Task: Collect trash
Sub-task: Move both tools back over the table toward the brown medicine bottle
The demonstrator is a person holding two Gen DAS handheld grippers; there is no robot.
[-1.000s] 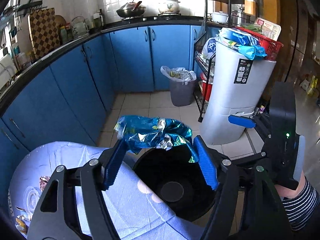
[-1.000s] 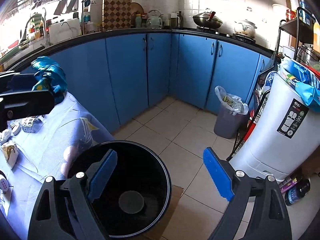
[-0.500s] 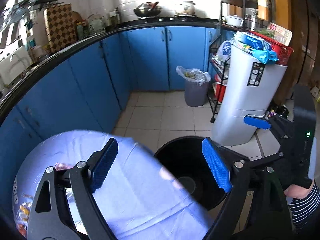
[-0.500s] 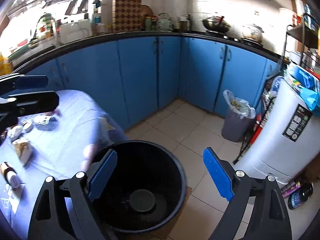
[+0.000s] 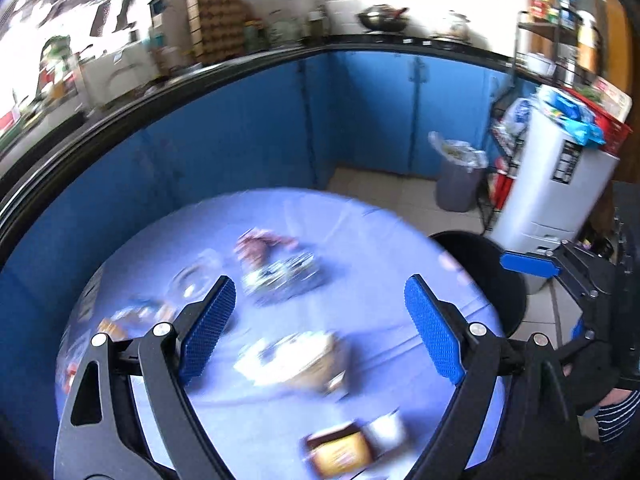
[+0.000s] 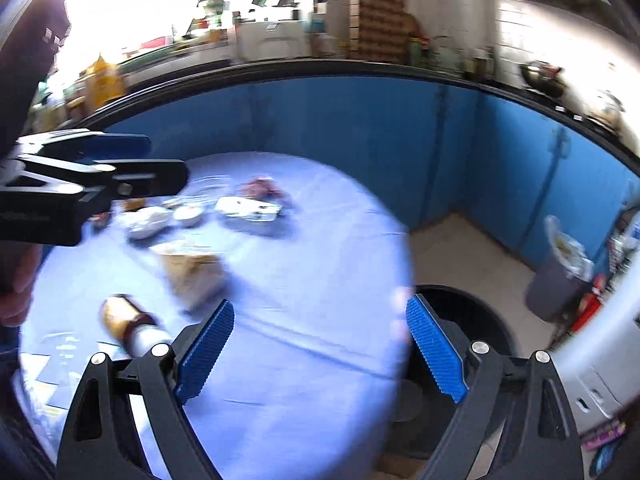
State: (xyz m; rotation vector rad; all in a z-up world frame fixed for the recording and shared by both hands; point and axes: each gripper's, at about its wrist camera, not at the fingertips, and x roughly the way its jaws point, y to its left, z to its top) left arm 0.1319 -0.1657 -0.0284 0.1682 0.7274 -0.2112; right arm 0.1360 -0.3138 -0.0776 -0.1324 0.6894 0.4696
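Both views are blurred by motion. My left gripper [image 5: 320, 332] is open and empty above a round table with a light blue cloth [image 5: 360, 248]. Below it lies a crumpled white and tan wrapper [image 5: 292, 360]; a silvery wrapper [image 5: 280, 272] lies farther off. My right gripper [image 6: 320, 344] is open and empty over the same table [image 6: 304, 264], beside a brown bottle [image 6: 128, 324] and a tan packet [image 6: 192, 268]. The black trash bin [image 5: 480, 264] stands at the table's right edge and shows in the right wrist view [image 6: 460, 320].
Blue cabinets [image 5: 248, 148] curve around behind the table. A grey lined waste bin [image 5: 458, 176] and a white appliance [image 5: 556, 188] with a red basket stand on the tiled floor to the right. More wrappers lie at the table's left [image 5: 132, 316] and near edge [image 5: 340, 448].
The blue foil wrapper left my left gripper and is gone from view. Both grippers have swung left, from over the black bin to over the table.
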